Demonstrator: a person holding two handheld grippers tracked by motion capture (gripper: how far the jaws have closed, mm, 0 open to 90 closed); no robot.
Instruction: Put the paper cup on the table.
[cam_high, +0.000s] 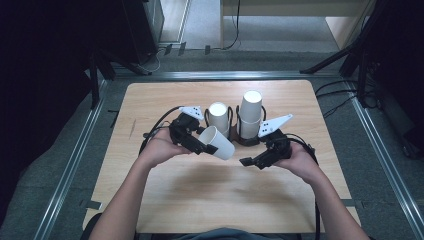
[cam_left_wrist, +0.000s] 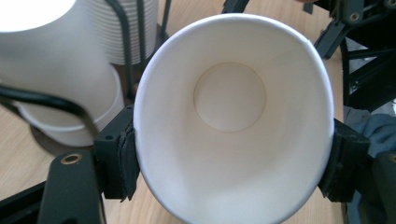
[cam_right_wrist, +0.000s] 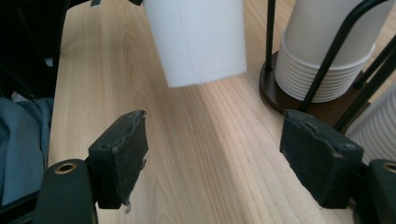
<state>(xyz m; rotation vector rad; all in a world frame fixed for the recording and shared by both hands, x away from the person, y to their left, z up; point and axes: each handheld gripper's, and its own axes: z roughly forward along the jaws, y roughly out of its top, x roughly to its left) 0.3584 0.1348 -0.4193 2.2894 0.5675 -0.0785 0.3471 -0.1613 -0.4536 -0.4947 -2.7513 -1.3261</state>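
Holding a single white paper cup (cam_high: 218, 142) in the left tongs (cam_high: 207, 148), whose pads are clenched on opposite sides of the rim and are squeezing it slightly oval, as the left gripper view (cam_left_wrist: 233, 121) is showing. The cup is lying on its side above the worktop (cam_high: 165, 100), just in front of the dark cup rack (cam_high: 245, 137). Its long axis is running roughly level: the mouth is facing the left hand (cam_high: 160, 147) and the closed base is pointing toward the right tongs (cam_high: 248, 161). The right tongs are standing released, with nothing between the pads (cam_right_wrist: 119, 154), near the rack's front edge and close to the cup's base. In the right gripper view the cup's side wall (cam_right_wrist: 198, 39) is hanging ahead of and above the open jaws, not yet between them. Judgement: the right tongs are the nearer free tool for taking the base end.
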